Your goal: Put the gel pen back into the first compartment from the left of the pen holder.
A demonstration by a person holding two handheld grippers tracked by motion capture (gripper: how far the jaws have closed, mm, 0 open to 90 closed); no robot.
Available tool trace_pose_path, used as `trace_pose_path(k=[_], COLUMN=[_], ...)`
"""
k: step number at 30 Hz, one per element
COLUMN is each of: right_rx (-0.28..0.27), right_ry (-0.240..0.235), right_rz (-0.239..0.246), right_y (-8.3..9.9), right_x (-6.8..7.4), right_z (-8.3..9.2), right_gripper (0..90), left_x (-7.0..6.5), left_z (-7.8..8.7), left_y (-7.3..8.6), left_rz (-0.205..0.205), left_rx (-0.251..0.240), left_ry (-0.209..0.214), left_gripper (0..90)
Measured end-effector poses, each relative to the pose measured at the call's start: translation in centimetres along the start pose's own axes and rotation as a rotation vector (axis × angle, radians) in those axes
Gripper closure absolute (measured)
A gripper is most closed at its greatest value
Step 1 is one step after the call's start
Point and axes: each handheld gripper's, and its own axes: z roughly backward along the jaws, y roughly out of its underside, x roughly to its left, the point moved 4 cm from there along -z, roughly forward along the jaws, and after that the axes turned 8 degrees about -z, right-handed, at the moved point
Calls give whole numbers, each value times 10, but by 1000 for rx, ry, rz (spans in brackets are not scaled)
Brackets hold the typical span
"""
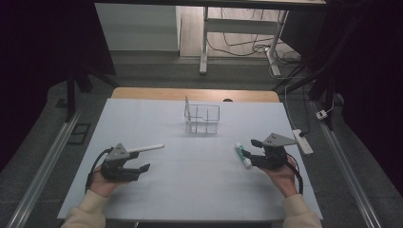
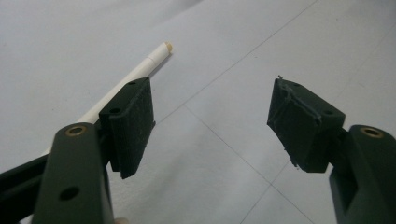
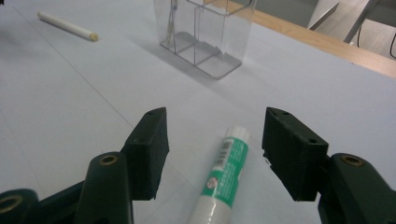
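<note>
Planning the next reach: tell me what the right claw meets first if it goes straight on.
The green-and-white tube, lying between the open right claw; past it, probably the clear organizer.

Your left hand (image 1: 102,183) comes in from the bottom edge, cream sleeve showing at the wrist, and holds the left gripper (image 1: 142,167) low and roughly level, its jaws pointing off to your right and standing wide apart with nothing between the pads. Your right hand (image 1: 283,178) reaches in from the opposite side, wrist angled inward, holding the right gripper (image 1: 252,151) with its jaws pointing toward your left and tipped slightly down. Those jaws are parted too, not pressing on anything. A cable loops back from each gripper along your wrists.
</note>
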Motion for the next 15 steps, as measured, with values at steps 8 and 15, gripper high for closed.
trace_pose_path(k=[8, 15], right_rx=[2, 16], right_ry=[7, 10], right_rz=[-11, -7], right_y=[8, 11], right_x=[-6, -6], right_z=[3, 2], right_gripper=[395, 392], left_x=[3, 5], left_z=[3, 8], left_y=[1, 1], left_rz=[7, 6], left_rx=[-7, -14], left_ry=[-7, -18], left_gripper=[316, 316])
